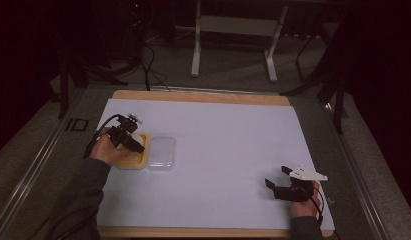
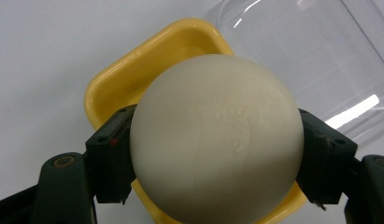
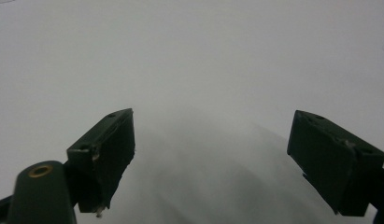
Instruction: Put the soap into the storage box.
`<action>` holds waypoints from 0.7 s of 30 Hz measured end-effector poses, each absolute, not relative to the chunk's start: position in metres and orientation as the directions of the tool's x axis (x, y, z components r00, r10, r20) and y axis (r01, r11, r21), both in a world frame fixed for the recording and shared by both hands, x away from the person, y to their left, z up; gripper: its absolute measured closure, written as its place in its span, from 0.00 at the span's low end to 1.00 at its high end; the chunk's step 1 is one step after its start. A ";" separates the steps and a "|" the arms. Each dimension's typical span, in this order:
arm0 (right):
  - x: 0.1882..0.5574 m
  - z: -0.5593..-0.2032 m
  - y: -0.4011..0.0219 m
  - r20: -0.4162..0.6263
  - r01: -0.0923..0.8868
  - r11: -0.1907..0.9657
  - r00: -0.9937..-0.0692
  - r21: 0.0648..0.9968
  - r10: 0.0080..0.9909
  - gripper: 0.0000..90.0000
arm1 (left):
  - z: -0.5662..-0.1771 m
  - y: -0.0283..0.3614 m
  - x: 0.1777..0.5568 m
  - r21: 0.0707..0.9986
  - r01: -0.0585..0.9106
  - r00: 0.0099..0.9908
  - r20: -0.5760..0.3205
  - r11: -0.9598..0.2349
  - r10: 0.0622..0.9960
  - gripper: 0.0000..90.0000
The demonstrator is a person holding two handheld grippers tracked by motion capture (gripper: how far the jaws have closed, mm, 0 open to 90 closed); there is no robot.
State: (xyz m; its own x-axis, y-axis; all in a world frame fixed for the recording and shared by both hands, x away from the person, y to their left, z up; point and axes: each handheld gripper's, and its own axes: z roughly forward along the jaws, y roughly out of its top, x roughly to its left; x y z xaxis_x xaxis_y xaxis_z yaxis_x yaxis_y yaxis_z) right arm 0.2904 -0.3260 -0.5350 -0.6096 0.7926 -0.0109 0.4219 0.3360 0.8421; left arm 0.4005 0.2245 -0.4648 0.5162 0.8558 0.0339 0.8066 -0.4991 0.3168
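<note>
Ball (image 2: 216, 140) is what I have in my left gripper (image 2: 216, 154): a cream-white ball, smooth, with a faint raised mark on its front. In the left gripper view the 2 black jaws press on it from both sides, about half closed, so the grip is firm. The ball hangs just over a yellow tray (image 2: 129, 70), a small one with rounded corners, and I see the tray's rim above and below the ball. I cannot tell if the ball touches the tray floor or stays a little above it.

Beside the tray lies a clear plastic lid (image 2: 320, 56), touching or almost touching its edge. In the high view these 2 things, the yellow tray (image 1: 124, 162) and the clear plastic lid (image 1: 161, 153), sit side by side on the left part of the white mat (image 1: 218, 145), and my left gripper (image 1: 128, 139) is on top of the tray.

My right gripper (image 1: 276, 181) rests low over the mat near the right front corner, well apart from the tray. In the right gripper view its jaws stand wide apart with nothing between them, just bare white mat (image 3: 203, 70) under them.
</note>
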 end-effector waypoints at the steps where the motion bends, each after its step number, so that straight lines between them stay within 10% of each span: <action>1: 0.290 -0.535 -0.326 -0.011 0.422 0.336 -0.609 0.842 0.793 0.17 | -0.467 0.225 0.401 0.310 0.809 0.516 0.033 -0.499 0.856 0.28; 21: 0.290 -0.535 -0.326 -0.012 0.424 0.338 -0.608 0.840 0.794 0.17 | -0.475 0.222 0.404 0.212 0.734 0.639 0.108 -0.645 0.762 0.28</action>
